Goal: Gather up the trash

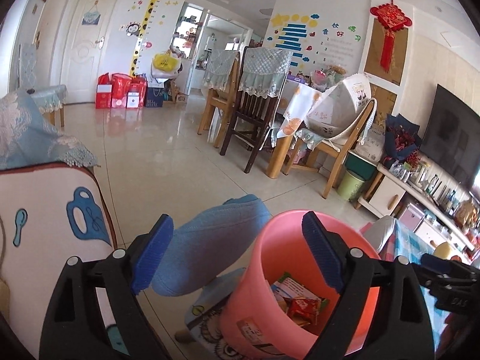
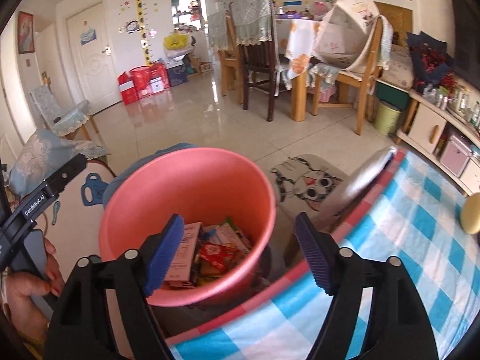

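Observation:
A pink bin (image 1: 255, 270) stands on the floor beside the table, and I look into it from above. It holds several wrappers and cartons, among them a red wrapper (image 1: 303, 306) and a pink carton (image 2: 186, 249). My left gripper (image 1: 237, 219) is open over the bin's left rim with nothing between its fingers. My right gripper (image 2: 239, 218) is also open and empty, directly over the mouth of the bin (image 2: 192, 180), above the red wrapper (image 2: 216, 253). A hand (image 2: 30, 285) holds the left gripper's black body (image 2: 45, 192) at the left edge.
A table under a blue-and-white checked cloth (image 2: 405, 225) lies right of the bin. A rounded blue fabric shape (image 1: 210, 246) presses against the bin's left side. A cat mat (image 2: 309, 186), dining chairs (image 1: 249, 114), a green bin (image 1: 351, 184) and a low cabinet (image 1: 390, 198) stand beyond.

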`<state>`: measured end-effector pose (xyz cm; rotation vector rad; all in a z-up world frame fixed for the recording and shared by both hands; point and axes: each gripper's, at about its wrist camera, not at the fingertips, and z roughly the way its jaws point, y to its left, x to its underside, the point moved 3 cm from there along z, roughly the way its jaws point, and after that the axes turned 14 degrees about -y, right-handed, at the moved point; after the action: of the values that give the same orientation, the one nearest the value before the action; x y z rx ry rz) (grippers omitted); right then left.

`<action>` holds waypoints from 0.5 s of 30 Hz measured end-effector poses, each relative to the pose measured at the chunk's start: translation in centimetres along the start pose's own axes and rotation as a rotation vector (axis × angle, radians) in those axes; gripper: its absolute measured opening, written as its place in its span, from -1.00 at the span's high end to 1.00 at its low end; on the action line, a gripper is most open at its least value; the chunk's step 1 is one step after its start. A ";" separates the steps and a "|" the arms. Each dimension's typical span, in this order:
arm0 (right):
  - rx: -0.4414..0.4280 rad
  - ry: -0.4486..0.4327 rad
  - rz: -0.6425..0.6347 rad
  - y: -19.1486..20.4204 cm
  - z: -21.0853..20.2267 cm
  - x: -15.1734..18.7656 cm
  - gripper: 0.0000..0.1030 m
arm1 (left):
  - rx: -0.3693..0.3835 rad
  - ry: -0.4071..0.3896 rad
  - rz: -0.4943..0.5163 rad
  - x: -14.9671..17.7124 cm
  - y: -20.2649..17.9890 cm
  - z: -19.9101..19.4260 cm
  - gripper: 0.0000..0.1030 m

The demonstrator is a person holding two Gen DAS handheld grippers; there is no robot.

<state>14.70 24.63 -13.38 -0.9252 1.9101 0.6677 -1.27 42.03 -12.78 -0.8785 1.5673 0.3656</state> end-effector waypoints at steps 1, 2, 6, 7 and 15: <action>0.020 0.000 0.007 -0.4 -0.4 0.1 -0.51 | 0.000 -0.003 0.004 0.0 0.0 0.0 -0.82; 0.035 0.000 0.015 -0.9 -0.8 0.2 -0.51 | 0.001 -0.007 0.008 0.0 -0.1 0.0 -0.85; 0.093 -0.009 0.030 -2.3 -2.5 0.7 -0.51 | 0.009 -0.036 0.044 -0.4 -0.6 -0.3 -0.91; 0.105 -0.010 0.032 -2.5 -2.9 0.9 -0.51 | 0.010 -0.040 0.060 -0.5 -0.9 -0.5 -0.92; 0.187 -0.041 0.026 -4.0 -7.1 1.4 -0.51 | 0.068 -0.025 0.130 -1.0 -4.7 -2.0 -0.92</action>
<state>14.01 16.56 -11.65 -0.7647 1.9146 0.5086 0.68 37.89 -10.22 -0.7196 1.6084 0.4121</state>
